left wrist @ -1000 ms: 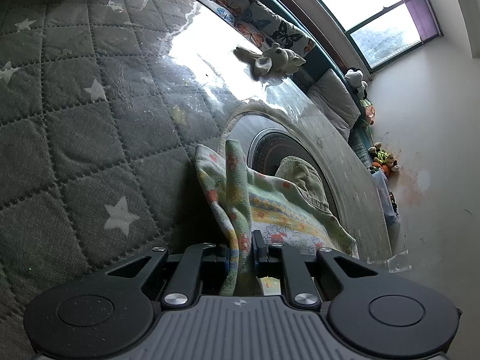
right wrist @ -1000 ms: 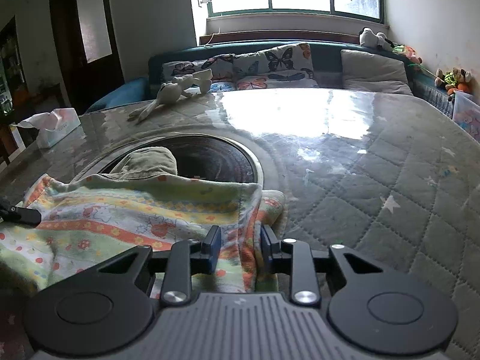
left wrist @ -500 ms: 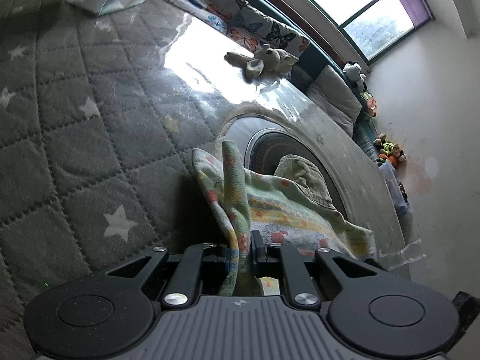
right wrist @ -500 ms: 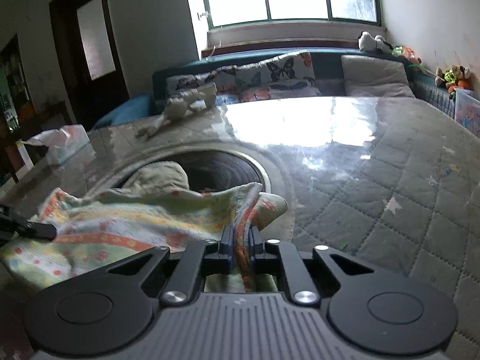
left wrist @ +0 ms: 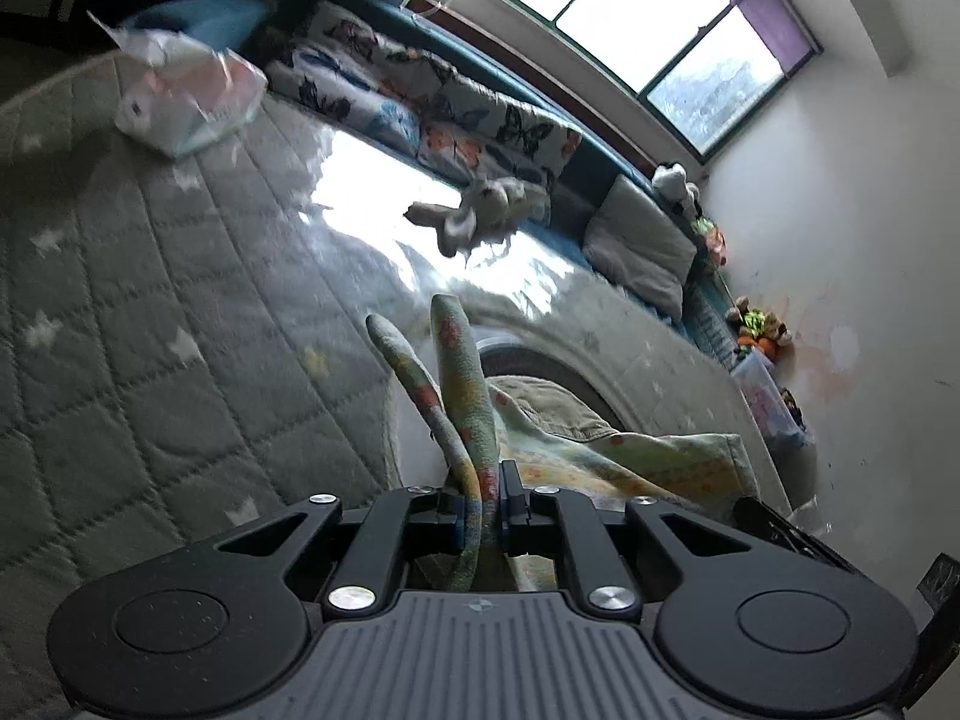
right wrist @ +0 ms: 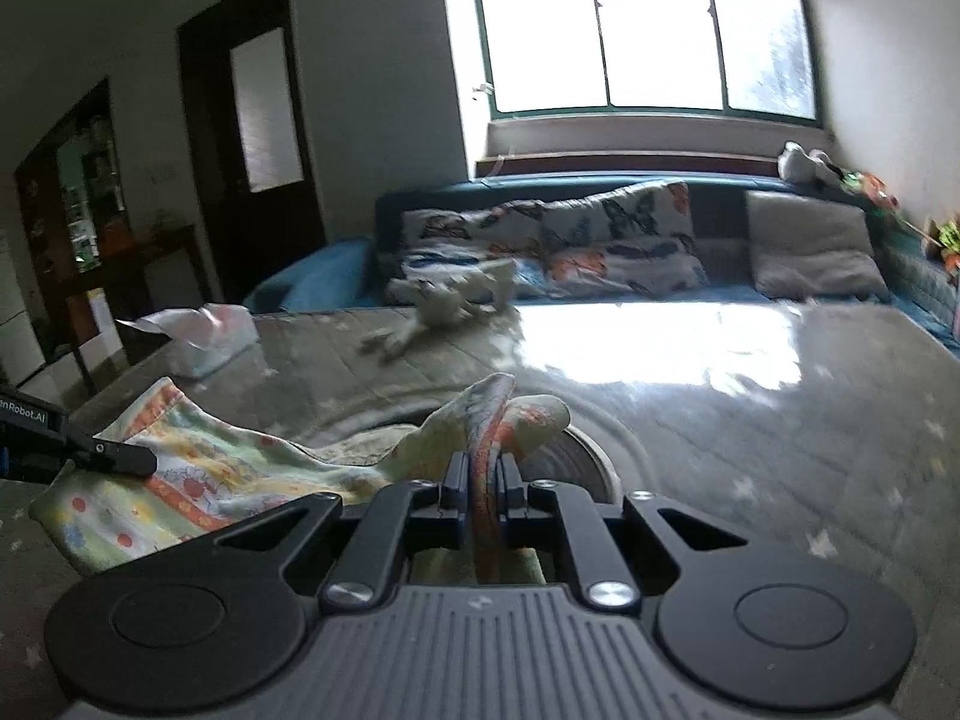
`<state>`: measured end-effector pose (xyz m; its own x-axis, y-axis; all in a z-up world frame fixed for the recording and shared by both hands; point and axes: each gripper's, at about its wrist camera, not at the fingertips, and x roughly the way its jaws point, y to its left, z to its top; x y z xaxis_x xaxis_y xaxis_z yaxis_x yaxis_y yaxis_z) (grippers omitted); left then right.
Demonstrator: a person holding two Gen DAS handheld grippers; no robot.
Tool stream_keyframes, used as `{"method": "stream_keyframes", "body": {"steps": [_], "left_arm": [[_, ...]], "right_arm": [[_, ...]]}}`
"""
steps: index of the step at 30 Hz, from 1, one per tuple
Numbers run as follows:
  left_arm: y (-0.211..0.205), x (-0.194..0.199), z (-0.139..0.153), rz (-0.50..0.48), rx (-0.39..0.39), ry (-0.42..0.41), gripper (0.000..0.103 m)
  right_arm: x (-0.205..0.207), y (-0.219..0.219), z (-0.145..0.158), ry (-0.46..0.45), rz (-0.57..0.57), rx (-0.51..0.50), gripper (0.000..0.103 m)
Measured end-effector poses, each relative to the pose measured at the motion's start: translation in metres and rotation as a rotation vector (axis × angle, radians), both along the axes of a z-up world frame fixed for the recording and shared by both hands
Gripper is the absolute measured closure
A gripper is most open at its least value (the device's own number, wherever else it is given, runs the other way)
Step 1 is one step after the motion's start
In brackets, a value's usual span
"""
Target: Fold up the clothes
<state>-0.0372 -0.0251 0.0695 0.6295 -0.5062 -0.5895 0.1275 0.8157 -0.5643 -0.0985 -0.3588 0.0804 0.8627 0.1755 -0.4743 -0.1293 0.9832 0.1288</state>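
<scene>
A pale green and yellow garment (left wrist: 630, 456) printed with orange flowers lies half raised over the quilted table (left wrist: 150, 312). My left gripper (left wrist: 483, 480) is shut on one end of its edge, and a fold stands up between the pads. My right gripper (right wrist: 483, 468) is shut on the other end, with bunched cloth sticking up past the tips. The garment (right wrist: 198, 468) sags between the two grips. The left gripper's finger (right wrist: 120, 456) shows at the left of the right wrist view. An olive cloth (left wrist: 552, 408) lies under the garment.
The table wears a grey star-quilted cover under a shiny film, with a dark round inset (right wrist: 576, 462) behind the garment. A tissue pack (right wrist: 210, 336) and a white plush toy (right wrist: 456, 300) lie at the far side. A cushioned sofa (right wrist: 600, 240) runs below the window.
My right gripper has closed on the garment's edge. Both grippers have risen and tipped upward, lifting the edge off the table so the cloth hangs between them.
</scene>
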Motion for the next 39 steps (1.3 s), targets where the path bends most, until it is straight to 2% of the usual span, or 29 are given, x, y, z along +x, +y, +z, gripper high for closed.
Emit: {"method": "stream_keyframes", "body": {"steps": [11, 21, 29, 34, 39], "left_arm": [[0.063, -0.023, 0.037, 0.153, 0.041, -0.066, 0.092], [0.138, -0.049, 0.062, 0.332, 0.075, -0.108, 0.092], [0.179, -0.058, 0.048, 0.459, 0.086, -0.067, 0.092], [0.19, -0.059, 0.032, 0.489, 0.096, -0.015, 0.092], [0.198, -0.064, 0.027, 0.507, 0.116, -0.003, 0.092]], "right_arm": [[0.035, 0.07, 0.036, -0.059, 0.179, -0.027, 0.095], [0.077, 0.149, 0.052, -0.074, 0.351, 0.006, 0.095], [0.101, 0.2, 0.04, -0.046, 0.458, 0.016, 0.095], [0.108, 0.221, 0.024, -0.016, 0.503, 0.003, 0.095], [0.108, 0.233, 0.022, -0.017, 0.53, 0.004, 0.095]]}}
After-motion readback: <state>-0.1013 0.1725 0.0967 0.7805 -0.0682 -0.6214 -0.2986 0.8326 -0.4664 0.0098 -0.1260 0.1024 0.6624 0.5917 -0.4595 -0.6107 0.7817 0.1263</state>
